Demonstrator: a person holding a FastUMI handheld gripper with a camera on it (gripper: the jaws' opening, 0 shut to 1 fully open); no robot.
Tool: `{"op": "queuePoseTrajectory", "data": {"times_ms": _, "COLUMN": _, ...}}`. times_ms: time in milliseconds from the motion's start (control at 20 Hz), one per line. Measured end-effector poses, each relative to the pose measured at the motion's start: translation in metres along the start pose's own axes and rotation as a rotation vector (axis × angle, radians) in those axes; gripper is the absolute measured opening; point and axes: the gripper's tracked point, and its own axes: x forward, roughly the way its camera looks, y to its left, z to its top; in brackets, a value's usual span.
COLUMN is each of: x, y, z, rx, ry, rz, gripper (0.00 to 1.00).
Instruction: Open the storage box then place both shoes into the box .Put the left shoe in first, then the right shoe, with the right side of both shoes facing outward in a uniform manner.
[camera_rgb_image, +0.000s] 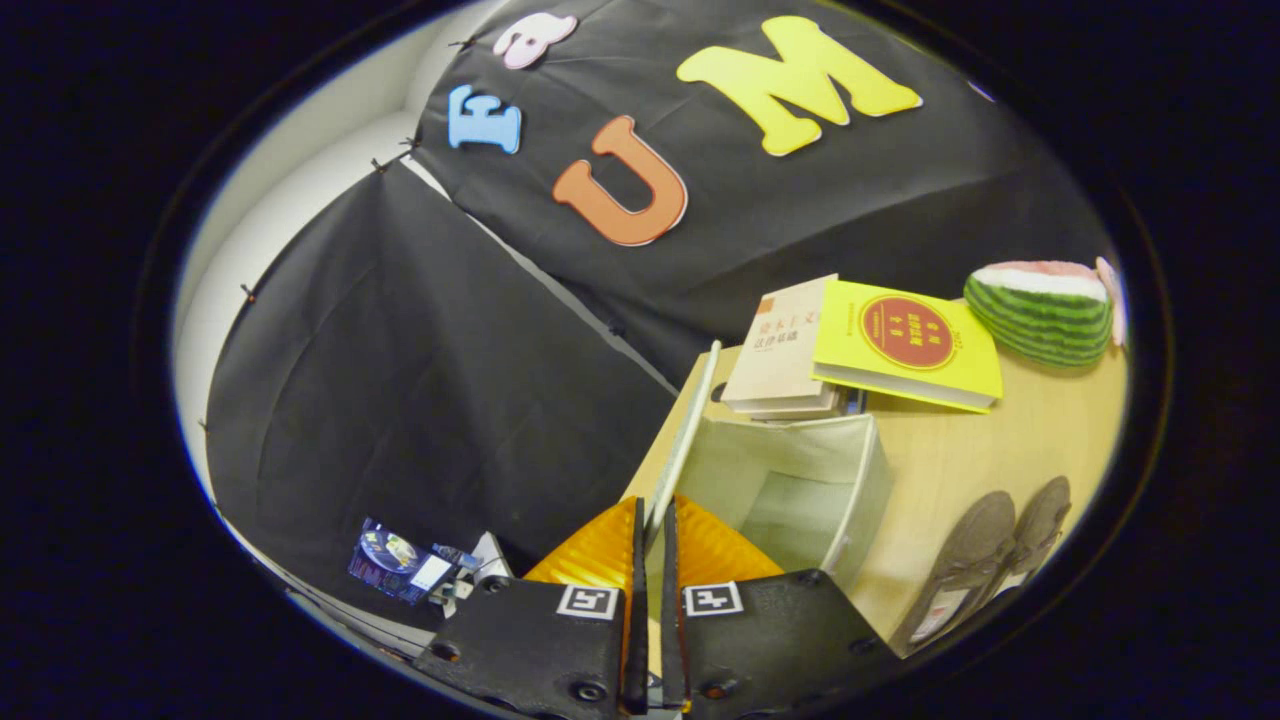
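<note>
The storage box (860, 470) stands on the wooden table (960, 460) just ahead of my fingers, open, with a pale empty inside. Its thin white lid (690, 420) is swung out to the box's left and stands on edge. The lid's near end runs down between my orange fingers (600, 555). My gripper (650, 515) is shut on that lid edge, both pads pressing on it. Two grey shoes (990, 555) lie side by side on the table to the right of the box, toes pointing away from me.
Two books, a beige one (780, 350) and a yellow one (905, 345), lie just behind the box. A watermelon-shaped cushion (1045, 310) sits at the table's far right. Left of the lid the table ends; a blue packet (395, 560) lies low down there.
</note>
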Motion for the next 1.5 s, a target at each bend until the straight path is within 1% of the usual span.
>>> {"op": "queuePoseTrajectory", "data": {"times_ms": 150, "x": 0.018, "y": 0.031, "z": 0.005, "rx": 0.023, "ry": -0.006, "rz": 0.013, "gripper": 0.11}}
{"op": "queuePoseTrajectory", "data": {"times_ms": 250, "x": 0.03, "y": 0.046, "z": 0.01, "rx": 0.018, "ry": -0.023, "rz": 0.001, "gripper": 0.07}}
{"op": "queuePoseTrajectory", "data": {"times_ms": 350, "x": 0.043, "y": 0.064, "z": 0.01, "rx": 0.002, "ry": -0.022, "rz": -0.009, "gripper": 0.07}}
{"op": "queuePoseTrajectory", "data": {"times_ms": 600, "x": 0.076, "y": 0.1, "z": 0.007, "rx": -0.024, "ry": -0.038, "rz": -0.07, "gripper": 0.07}}
{"op": "queuePoseTrajectory", "data": {"times_ms": 650, "x": 0.08, "y": 0.108, "z": 0.006, "rx": -0.026, "ry": -0.045, "rz": -0.061, "gripper": 0.13}}
{"op": "queuePoseTrajectory", "data": {"times_ms": 700, "x": 0.086, "y": 0.118, "z": 0.003, "rx": -0.007, "ry": -0.037, "rz": -0.034, "gripper": 0.17}}
{"op": "queuePoseTrajectory", "data": {"times_ms": 750, "x": 0.09, "y": 0.121, "z": -0.008, "rx": -0.007, "ry": -0.023, "rz": -0.031, "gripper": 0.33}}
{"op": "queuePoseTrajectory", "data": {"times_ms": 800, "x": 0.093, "y": 0.121, "z": -0.014, "rx": -0.015, "ry": -0.003, "rz": -0.048, "gripper": 0.49}}
{"op": "queuePoseTrajectory", "data": {"times_ms": 950, "x": 0.093, "y": 0.101, "z": -0.024, "rx": -0.081, "ry": 0.012, "rz": -0.154, "gripper": 0.97}}
{"op": "queuePoseTrajectory", "data": {"times_ms": 1050, "x": 0.085, "y": 0.092, "z": -0.024, "rx": -0.105, "ry": -0.008, "rz": -0.202, "gripper": 0.99}}
{"op": "queuePoseTrajectory", "data": {"times_ms": 1200, "x": 0.069, "y": 0.065, "z": -0.019, "rx": -0.145, "ry": -0.022, "rz": -0.292, "gripper": 1.0}}
{"op": "queuePoseTrajectory", "data": {"times_ms": 1350, "x": 0.048, "y": 0.028, "z": -0.021, "rx": -0.172, "ry": -0.007, "rz": -0.366, "gripper": 1.0}}
{"op": "queuePoseTrajectory", "data": {"times_ms": 1500, "x": 0.026, "y": -0.021, "z": -0.027, "rx": -0.208, "ry": 0.018, "rz": -0.46, "gripper": 1.0}}
